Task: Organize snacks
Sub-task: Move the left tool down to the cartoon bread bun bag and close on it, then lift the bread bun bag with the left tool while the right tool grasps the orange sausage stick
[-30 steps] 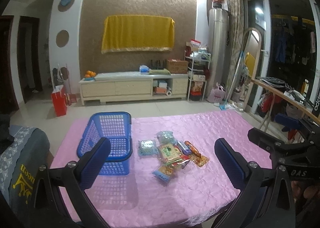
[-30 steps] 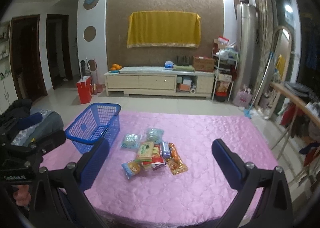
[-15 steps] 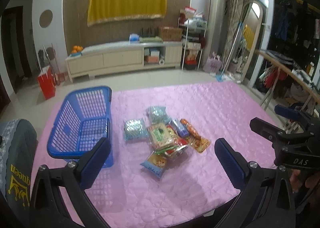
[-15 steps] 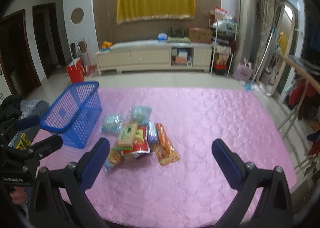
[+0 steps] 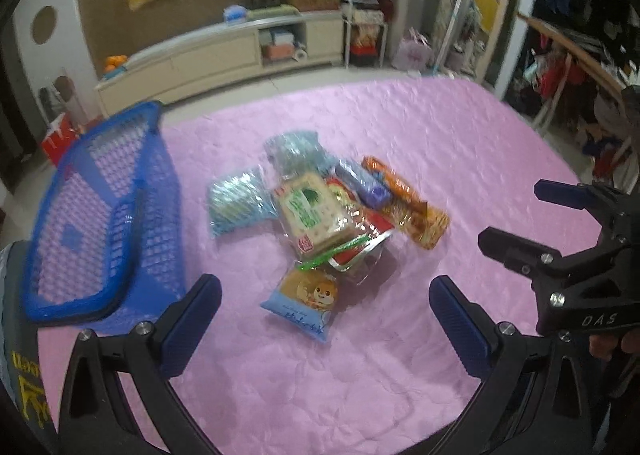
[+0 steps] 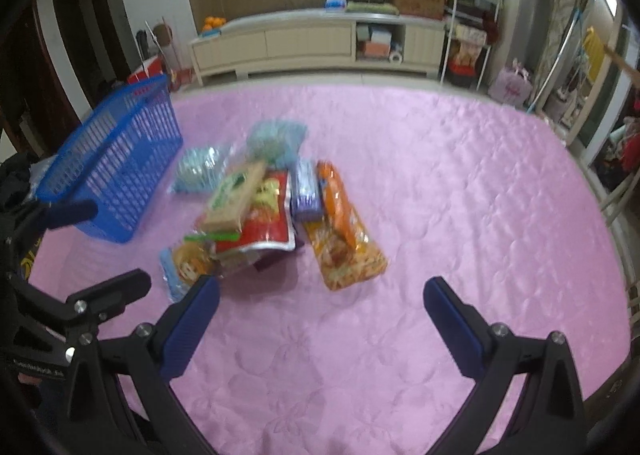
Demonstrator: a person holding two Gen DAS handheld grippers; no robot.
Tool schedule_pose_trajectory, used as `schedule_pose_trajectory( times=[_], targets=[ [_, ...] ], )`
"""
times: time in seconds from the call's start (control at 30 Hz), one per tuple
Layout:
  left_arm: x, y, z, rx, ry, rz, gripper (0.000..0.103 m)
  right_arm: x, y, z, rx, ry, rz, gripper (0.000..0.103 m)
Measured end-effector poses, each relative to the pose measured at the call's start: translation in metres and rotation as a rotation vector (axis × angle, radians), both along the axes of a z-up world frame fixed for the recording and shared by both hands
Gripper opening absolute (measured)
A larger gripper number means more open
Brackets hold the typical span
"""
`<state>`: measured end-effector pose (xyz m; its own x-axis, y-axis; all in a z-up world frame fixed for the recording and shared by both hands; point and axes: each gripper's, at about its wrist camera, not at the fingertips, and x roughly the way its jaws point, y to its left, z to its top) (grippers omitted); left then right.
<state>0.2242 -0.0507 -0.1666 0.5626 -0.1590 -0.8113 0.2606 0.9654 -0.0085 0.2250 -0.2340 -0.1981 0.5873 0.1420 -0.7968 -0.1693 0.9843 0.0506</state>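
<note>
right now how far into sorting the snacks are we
Done: nothing; the blue basket looks empty. In hand: nothing; the left gripper and right gripper are both open above the pink tablecloth. Left: the whole snack pile, including the light blue packet nearest the left gripper.

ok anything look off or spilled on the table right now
Nothing is spilled or damaged. The snack packets lie in a loose, overlapping heap at mid-table on the pink cloth, while the blue basket beside them looks empty. Both the left claw and right claw are open and hold nothing.
</note>
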Motion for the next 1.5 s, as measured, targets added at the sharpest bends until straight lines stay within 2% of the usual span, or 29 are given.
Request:
schedule_pose_trajectory(
  times=[0.3,0.53,0.6,0.67,0.73,0.83,0.97,1.13,1.23,1.5],
  targets=[
    [0.04,-0.009,-0.062,0.09,0.096,-0.153,0.103,0.017,-0.002,-0.048,0.022,0.109,-0.046,0.102],
    [0.06,-0.005,-0.099,0.115,0.168,-0.152,0.103,0.02,-0.003,-0.056,-0.016,0.12,-0.06,0.102],
    [0.063,-0.004,-0.104,0.101,0.179,-0.157,0.096,0.019,-0.006,-0.056,-0.014,0.126,-0.061,0.102],
    [0.065,-0.003,-0.111,0.105,0.198,-0.153,0.076,0.017,-0.007,-0.055,-0.028,0.127,-0.061,0.102],
    [0.068,0.001,-0.118,0.092,0.22,-0.124,0.064,0.017,-0.009,-0.054,-0.029,0.128,-0.063,0.102],
    [0.069,0.008,-0.117,0.049,0.213,-0.083,0.057,0.015,-0.01,-0.052,-0.032,0.126,-0.06,0.102],
    [0.067,0.012,-0.116,0.038,0.214,-0.059,0.053,0.017,-0.013,-0.049,-0.031,0.131,-0.052,0.102],
    [0.052,0.021,-0.103,-0.02,0.205,-0.002,0.052,0.025,-0.019,-0.044,-0.04,0.125,-0.03,0.102],
    [0.043,0.029,-0.099,-0.029,0.195,0.041,0.052,0.032,-0.018,-0.039,-0.044,0.113,-0.002,0.102],
    [0.034,0.028,-0.064,-0.058,0.099,0.146,0.052,0.07,-0.007,-0.036,-0.057,0.11,0.081,0.077]
  ],
)
